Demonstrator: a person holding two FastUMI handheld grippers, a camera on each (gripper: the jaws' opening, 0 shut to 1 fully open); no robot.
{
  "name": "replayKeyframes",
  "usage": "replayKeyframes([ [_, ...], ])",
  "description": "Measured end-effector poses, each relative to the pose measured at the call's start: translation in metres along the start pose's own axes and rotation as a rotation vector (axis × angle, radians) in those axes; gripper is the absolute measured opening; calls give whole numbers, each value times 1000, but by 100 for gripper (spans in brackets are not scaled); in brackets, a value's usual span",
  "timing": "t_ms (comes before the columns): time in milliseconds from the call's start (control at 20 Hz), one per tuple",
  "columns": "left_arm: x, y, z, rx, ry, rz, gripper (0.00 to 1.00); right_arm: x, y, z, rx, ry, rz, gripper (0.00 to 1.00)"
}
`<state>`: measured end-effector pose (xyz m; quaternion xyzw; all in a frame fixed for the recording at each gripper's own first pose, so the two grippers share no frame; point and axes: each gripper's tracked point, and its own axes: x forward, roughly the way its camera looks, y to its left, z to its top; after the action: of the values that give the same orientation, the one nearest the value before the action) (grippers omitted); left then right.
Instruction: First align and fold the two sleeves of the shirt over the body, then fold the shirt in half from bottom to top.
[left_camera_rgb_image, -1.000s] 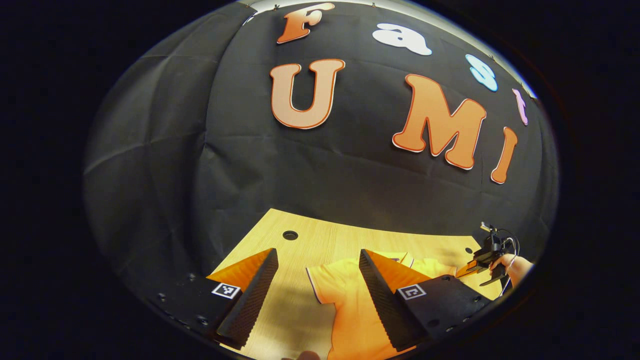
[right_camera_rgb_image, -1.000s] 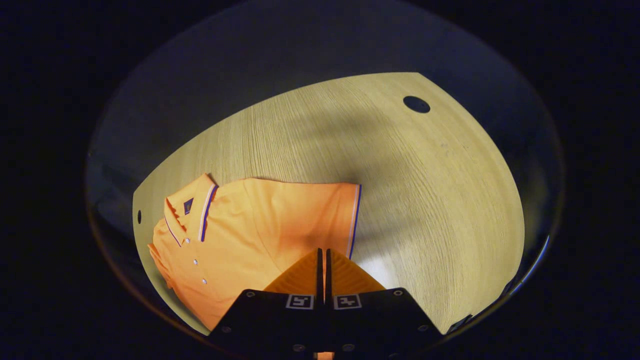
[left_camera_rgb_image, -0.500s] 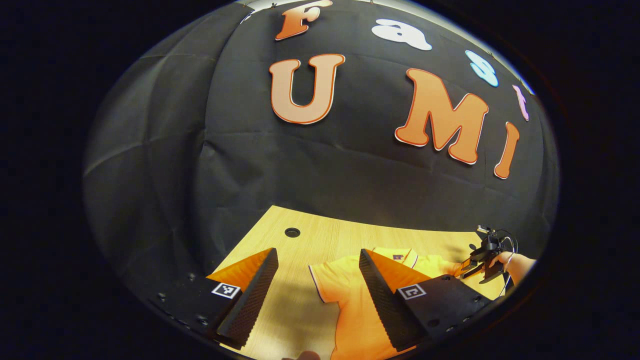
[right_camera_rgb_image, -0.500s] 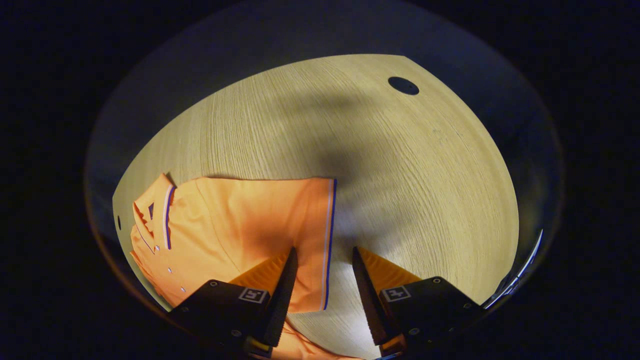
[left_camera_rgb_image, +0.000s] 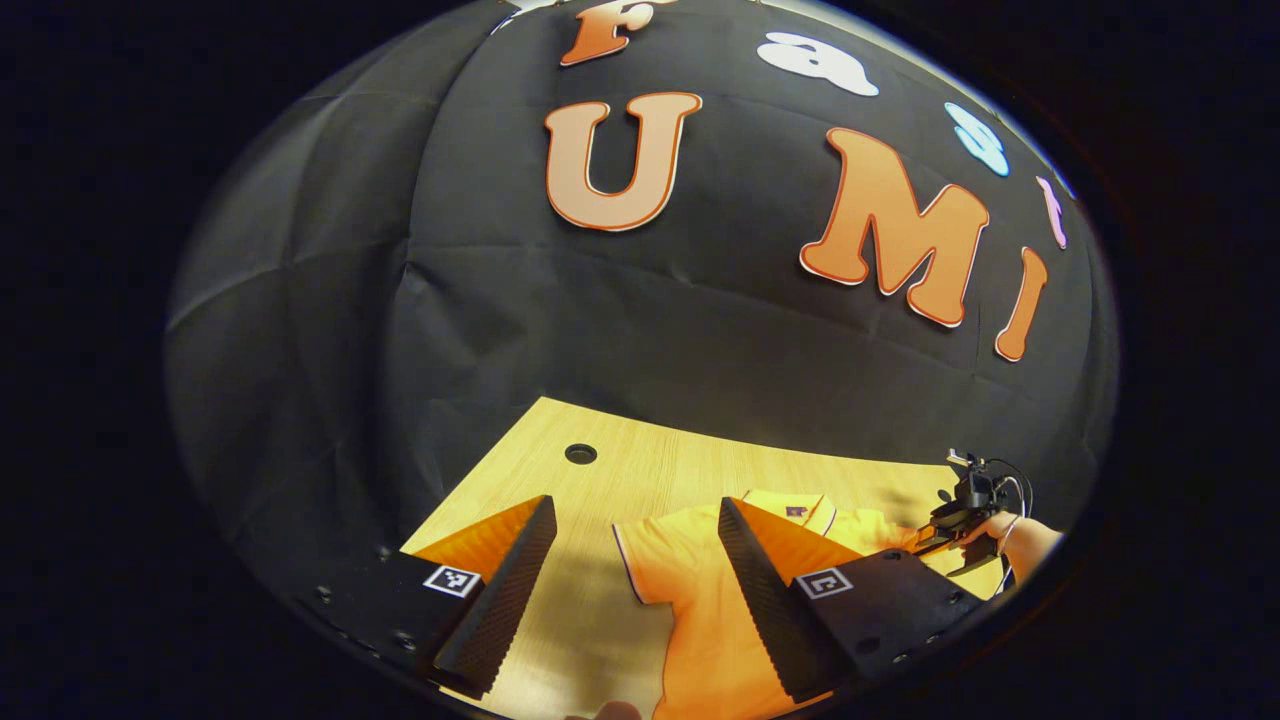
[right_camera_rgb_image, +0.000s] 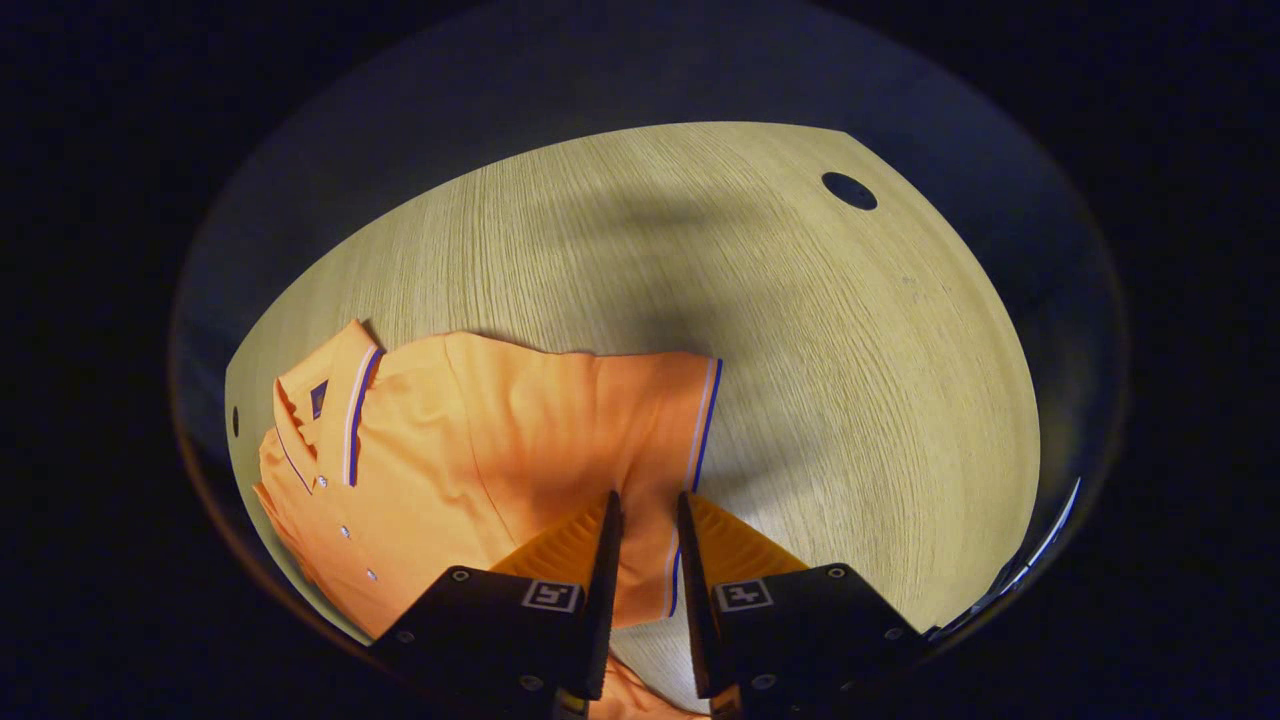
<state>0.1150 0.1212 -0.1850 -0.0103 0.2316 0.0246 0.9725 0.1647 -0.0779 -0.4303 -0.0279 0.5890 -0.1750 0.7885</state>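
Right gripper view looks down on the pale wooden table (right_camera_rgb_image: 820, 400), which takes up most of the scene, with a round cable hole (right_camera_rgb_image: 849, 190) near its far corner. The orange polo shirt (right_camera_rgb_image: 480, 450) lies flat on the table at the left and lower middle, its collar (right_camera_rgb_image: 335, 395) to the left with white and dark piping, and a row of small buttons (right_camera_rgb_image: 345, 530) running down the placket. The sleeve (right_camera_rgb_image: 660, 420) on this side spreads out toward the right, its cuff edged by a white and dark stripe. The right gripper (right_camera_rgb_image: 647, 520) sits over that sleeve near the cuff, its two fingers drawn close with a narrow gap in which the sleeve cloth shows; whether both fingers press on the cloth I cannot tell

Left gripper view faces the booth wall (left_camera_rgb_image: 650, 320) above the far edge of the table (left_camera_rgb_image: 640, 470), where another round hole (left_camera_rgb_image: 580, 453) sits. The shirt (left_camera_rgb_image: 700, 620) lies low in the middle, its other sleeve (left_camera_rgb_image: 650, 560) pointing left between the fingers of the left gripper (left_camera_rgb_image: 635, 520), which is spread wide and grasps nothing. Far to the right, a hand (left_camera_rgb_image: 1020, 540) holds the right gripper (left_camera_rgb_image: 950, 520) low over the shirt's far side
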Motion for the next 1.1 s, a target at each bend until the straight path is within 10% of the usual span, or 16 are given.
replayKeyframes([
  [50, 2, 0, -1, -7, 3, 1, 98, 0, -2, 2, 57, -30, 29, 35],
  [100, 2, 2, -2, -10, 6, 2, 98, -2, 2, 7, 91, -16, 56, 0],
  [1100, -1, 8, 17, 23, -30, -39, 98, -90, 71, 30, 64, -191, 284, 0],
])
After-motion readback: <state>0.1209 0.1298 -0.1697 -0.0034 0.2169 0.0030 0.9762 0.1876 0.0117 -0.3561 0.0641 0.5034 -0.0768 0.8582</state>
